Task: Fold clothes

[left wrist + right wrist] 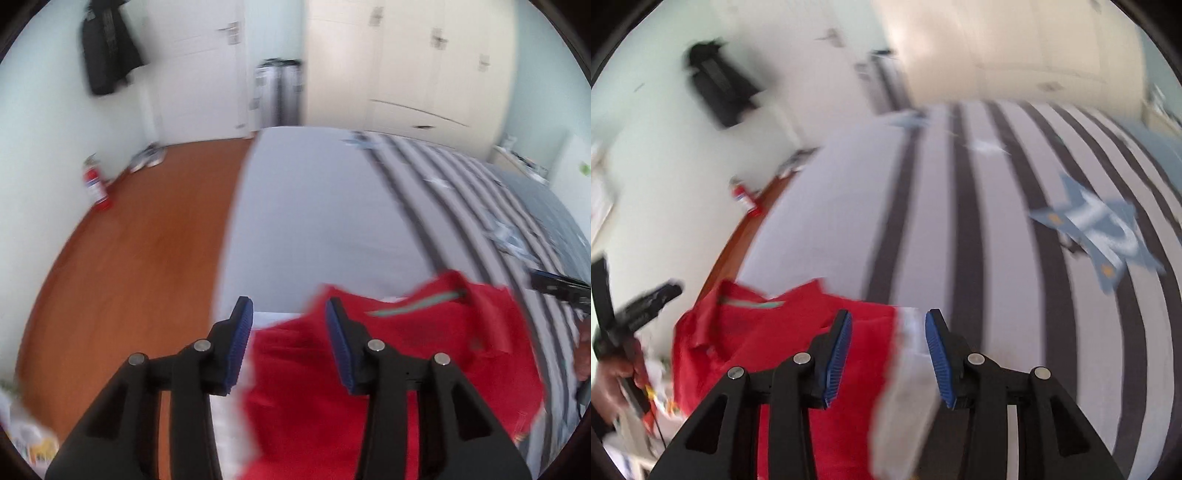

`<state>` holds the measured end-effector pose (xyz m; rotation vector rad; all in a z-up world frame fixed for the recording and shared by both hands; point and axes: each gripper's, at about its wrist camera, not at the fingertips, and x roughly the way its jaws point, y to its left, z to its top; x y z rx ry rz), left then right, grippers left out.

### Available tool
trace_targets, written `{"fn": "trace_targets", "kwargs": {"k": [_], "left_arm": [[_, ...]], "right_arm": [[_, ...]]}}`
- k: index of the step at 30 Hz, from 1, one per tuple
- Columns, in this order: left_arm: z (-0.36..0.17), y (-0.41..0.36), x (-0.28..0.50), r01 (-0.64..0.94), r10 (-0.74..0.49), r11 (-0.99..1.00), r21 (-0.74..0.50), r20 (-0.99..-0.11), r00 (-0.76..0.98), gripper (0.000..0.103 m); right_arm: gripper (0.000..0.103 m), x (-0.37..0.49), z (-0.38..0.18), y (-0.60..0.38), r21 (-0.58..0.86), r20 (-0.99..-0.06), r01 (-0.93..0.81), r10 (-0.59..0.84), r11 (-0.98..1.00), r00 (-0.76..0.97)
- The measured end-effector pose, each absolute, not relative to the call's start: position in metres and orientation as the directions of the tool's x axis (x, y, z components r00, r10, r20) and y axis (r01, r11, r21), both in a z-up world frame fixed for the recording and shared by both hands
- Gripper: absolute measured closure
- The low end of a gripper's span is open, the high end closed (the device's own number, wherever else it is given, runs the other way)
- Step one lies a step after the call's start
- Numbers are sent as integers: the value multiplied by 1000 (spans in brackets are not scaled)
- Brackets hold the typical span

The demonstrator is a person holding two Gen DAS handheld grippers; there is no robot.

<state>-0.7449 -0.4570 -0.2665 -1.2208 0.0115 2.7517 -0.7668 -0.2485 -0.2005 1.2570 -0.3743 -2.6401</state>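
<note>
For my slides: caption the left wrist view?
Open left claw above a crumpled red garment on a grey striped bed.

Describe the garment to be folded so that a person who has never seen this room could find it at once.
Start at the large bed with the grey and white striped cover. On its near end, just ahead of both open grippers, lies a red shirt. It is the only bright red cloth there, with a thin pale green stripe at its collar.
</note>
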Motion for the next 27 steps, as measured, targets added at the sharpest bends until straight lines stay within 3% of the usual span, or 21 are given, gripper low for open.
{"fn": "trace_targets", "kwargs": {"k": [4, 9, 15, 19, 23, 27], "left_arm": [[-301, -430, -770, -158, 53, -986, 47, -818, -572, 74], [-329, -426, -772, -82, 28, -996, 22, -827, -561, 74], [-294, -436, -741, -48, 69, -998, -50, -788, -612, 74], [-264, -457, -690, -65, 62, -998, -25, -749, -659, 74], [-290, -474, -676, -102, 58, -995, 5, -797, -601, 73], [-295, -488, -677, -54, 93, -996, -76, -796, -598, 70]], "right_arm": [[65, -771, -216, -299, 250, -766, 132, -279, -959, -579], [64, -781, -249, -321, 177, -805, 100, -202, -979, -557], [65, -776, -246, -317, 197, -774, 125, -232, -972, -589], [65, -757, -225, -309, 252, -727, 161, -297, -954, -619], [65, -737, -236, -302, 222, -744, 162, -275, -961, -609], [72, -719, -250, -292, 209, -757, 160, -263, -965, -598]]}}
